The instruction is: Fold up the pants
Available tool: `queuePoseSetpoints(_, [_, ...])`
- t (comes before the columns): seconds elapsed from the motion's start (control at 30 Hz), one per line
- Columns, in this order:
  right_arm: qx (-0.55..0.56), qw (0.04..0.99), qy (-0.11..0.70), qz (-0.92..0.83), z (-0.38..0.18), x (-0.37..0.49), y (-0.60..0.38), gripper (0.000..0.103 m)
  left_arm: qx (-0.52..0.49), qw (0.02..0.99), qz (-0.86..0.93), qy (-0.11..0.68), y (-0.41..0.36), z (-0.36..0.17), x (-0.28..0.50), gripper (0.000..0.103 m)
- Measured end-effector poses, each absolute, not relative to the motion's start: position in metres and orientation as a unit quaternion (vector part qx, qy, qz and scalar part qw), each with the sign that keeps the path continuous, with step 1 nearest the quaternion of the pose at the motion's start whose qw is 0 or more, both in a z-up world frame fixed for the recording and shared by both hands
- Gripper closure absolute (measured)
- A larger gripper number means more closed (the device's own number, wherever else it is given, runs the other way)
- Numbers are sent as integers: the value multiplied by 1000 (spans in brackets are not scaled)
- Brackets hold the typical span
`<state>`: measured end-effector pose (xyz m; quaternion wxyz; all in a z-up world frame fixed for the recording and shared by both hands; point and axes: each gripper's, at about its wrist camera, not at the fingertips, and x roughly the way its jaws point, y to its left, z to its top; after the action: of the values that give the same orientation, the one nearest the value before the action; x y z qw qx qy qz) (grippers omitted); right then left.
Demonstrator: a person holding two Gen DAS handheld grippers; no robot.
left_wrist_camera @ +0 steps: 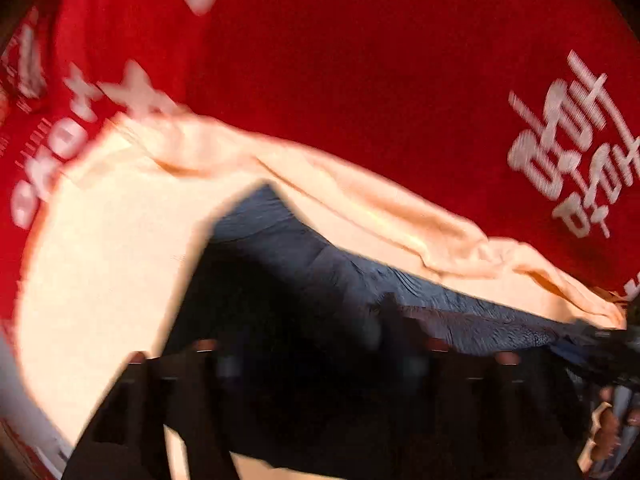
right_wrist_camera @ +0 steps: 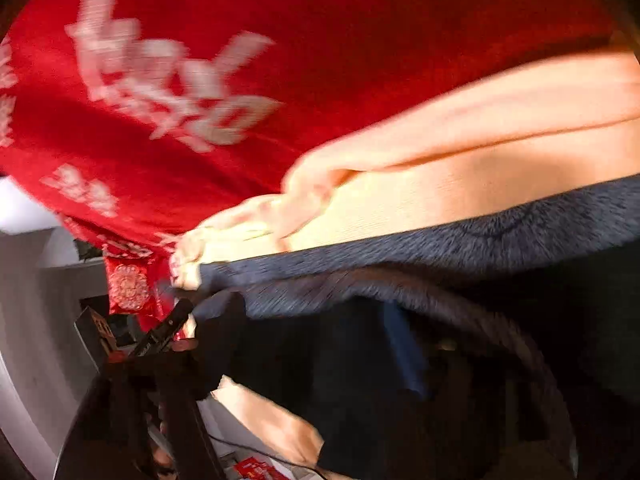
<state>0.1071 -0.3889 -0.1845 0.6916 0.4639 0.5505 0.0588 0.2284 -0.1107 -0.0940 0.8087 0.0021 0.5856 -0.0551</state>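
Dark navy pants (left_wrist_camera: 320, 272) are held up, stretched between the two grippers over a cream-coloured cloth (left_wrist_camera: 112, 240) on a red tablecloth (left_wrist_camera: 360, 80). My left gripper (left_wrist_camera: 320, 360) is dark and blurred at the bottom of its view, with pants fabric draped over its fingers. In the right wrist view the pants' edge (right_wrist_camera: 440, 240) runs across the frame and hangs over my right gripper (right_wrist_camera: 352, 360). The other gripper (left_wrist_camera: 608, 344) shows at the far right, clamped on the pants' edge. Both views are motion-blurred.
The red tablecloth (right_wrist_camera: 280, 60) carries white printed characters (right_wrist_camera: 160, 80). Its edge hangs at the left of the right wrist view, with a white wall (right_wrist_camera: 36, 300) and dark clutter below. Cream cloth (right_wrist_camera: 480, 140) lies beneath the pants.
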Motion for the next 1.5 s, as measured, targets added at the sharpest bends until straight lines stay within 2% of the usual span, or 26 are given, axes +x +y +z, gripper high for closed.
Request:
queuePoseSetpoints(0.07, [447,705,546,68,-169,99,-383,30,18,814,-54,577,-108,-79,222,36])
queuePoseSetpoints(0.1, [434,710,549,69,-164,92,-376,46,24,813,-57,579,-112,-77,219,36])
queuePoseSetpoints(0.17, [408,710,570,62,-168,86,-368,66,38,806,-69,586,-123,-81,211,36])
queuePoseSetpoints(0.27, [362,704,610,33,-194,87,-363,67,57,786,-81,610,-156,-113,201,36])
queuePoseSetpoints(0.37, [315,719,619,29,-210,95,-362,67,76,776,-80,621,-176,-141,185,36])
queuePoseSetpoints(0.43, [332,718,611,30,-208,93,-368,67,103,769,-66,628,-187,-160,180,36])
queuePoseSetpoints(0.53, [349,726,591,41,-184,76,-377,62,142,770,-72,618,-198,-157,172,33])
queuePoseSetpoints(0.6, [367,736,567,50,-166,57,-384,44,138,762,-77,628,-197,-151,168,33])
queuePoseSetpoints(0.67, [379,742,551,40,-152,31,-392,36,139,760,-80,629,-196,-138,159,33])
queuePoseSetpoints(0.97, [413,728,534,-121,-117,-130,-422,36,156,738,-143,641,-228,-112,88,33])
queuePoseSetpoints(1.23, [456,673,527,-250,-143,-285,-415,36,182,716,-241,630,-276,-103,22,33])
queuePoseSetpoints(1.5, [503,664,482,-273,-176,-344,-394,36,177,685,-318,631,-309,-94,-39,33])
